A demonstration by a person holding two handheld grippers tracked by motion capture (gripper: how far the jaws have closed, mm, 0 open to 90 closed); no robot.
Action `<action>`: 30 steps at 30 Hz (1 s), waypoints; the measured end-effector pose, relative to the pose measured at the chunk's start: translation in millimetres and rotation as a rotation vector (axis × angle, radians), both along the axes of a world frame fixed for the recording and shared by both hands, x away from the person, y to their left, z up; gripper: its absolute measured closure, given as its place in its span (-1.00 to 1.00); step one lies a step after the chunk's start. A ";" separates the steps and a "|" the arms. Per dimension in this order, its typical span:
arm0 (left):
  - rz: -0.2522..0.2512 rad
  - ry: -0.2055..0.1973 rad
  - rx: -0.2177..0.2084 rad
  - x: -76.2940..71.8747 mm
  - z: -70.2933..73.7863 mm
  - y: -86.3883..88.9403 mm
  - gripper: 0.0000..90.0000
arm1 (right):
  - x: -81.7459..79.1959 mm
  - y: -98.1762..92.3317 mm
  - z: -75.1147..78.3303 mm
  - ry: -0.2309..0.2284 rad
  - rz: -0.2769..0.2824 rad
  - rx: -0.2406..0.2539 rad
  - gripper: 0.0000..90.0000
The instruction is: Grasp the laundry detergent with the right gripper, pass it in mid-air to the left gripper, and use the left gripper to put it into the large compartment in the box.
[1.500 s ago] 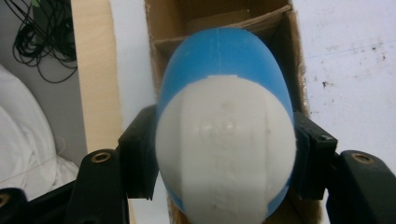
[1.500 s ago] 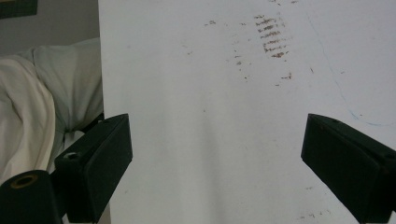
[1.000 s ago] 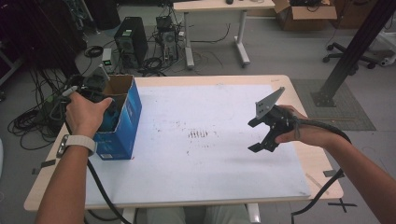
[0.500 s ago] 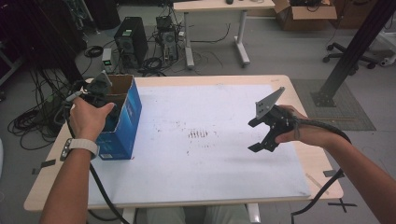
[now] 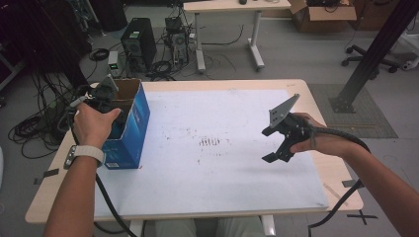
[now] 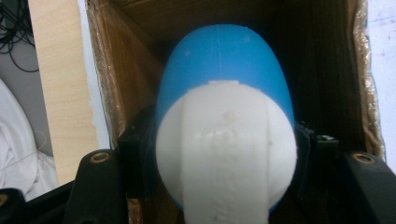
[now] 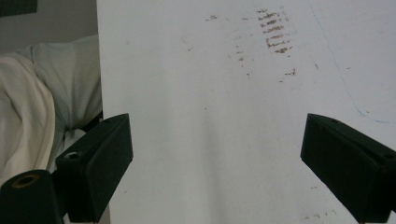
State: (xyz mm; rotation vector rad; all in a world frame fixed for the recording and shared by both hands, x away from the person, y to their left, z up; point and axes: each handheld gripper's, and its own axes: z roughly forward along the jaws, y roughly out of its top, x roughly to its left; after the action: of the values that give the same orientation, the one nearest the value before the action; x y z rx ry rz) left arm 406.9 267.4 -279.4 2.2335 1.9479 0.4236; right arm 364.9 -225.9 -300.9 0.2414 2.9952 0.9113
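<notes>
An egg-shaped thing, blue (image 6: 224,70) with a white band across its near end, sits between the black jaws of my left gripper (image 6: 224,154). The pads press on both its sides, inside an open cardboard box (image 6: 322,60). Those jaws have just eased open a touch, with the thing still between them. From above, the left gripper (image 5: 109,98) reaches down into the blue box (image 5: 131,128) at the table's left edge. My right gripper (image 5: 269,144) hovers over the right part of the white sheet (image 5: 207,113), jaws wide apart and empty (image 7: 215,163).
A white sheet with brown smudges (image 5: 211,142) covers most of the wooden table (image 5: 54,192). Beyond the table lie a computer tower (image 5: 137,44), tangled cables (image 5: 34,123), another desk (image 5: 227,7) and a black post (image 5: 370,54).
The left gripper's grey plate has tipped up into sight above the box's rim. The right gripper has kept still.
</notes>
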 end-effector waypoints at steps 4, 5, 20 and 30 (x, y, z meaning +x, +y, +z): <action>0.001 0.002 -0.010 0.6 0.3 0.8 -0.30 | -0.5 0.2 -0.2 0.001 0.002 -0.003 -0.79; 0.001 0.001 -0.012 0.6 0.3 0.8 -0.30 | -0.6 0.2 0.1 0.002 0.001 -0.003 -0.79; 0.018 -0.026 -0.035 -3.4 10.1 1.2 -0.44 | -3.2 -1.4 1.3 0.001 0.002 -0.003 -0.79; 0.001 -0.055 -0.037 -8.6 31.7 -0.5 -0.47 | -4.9 -3.0 4.0 -0.008 0.003 0.003 -0.79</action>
State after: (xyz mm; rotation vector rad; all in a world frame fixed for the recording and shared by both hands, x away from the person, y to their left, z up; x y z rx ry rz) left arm 398.2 266.9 -247.7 2.1750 1.9147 0.4405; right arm 360.0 -228.9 -296.9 0.2334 2.9882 0.9146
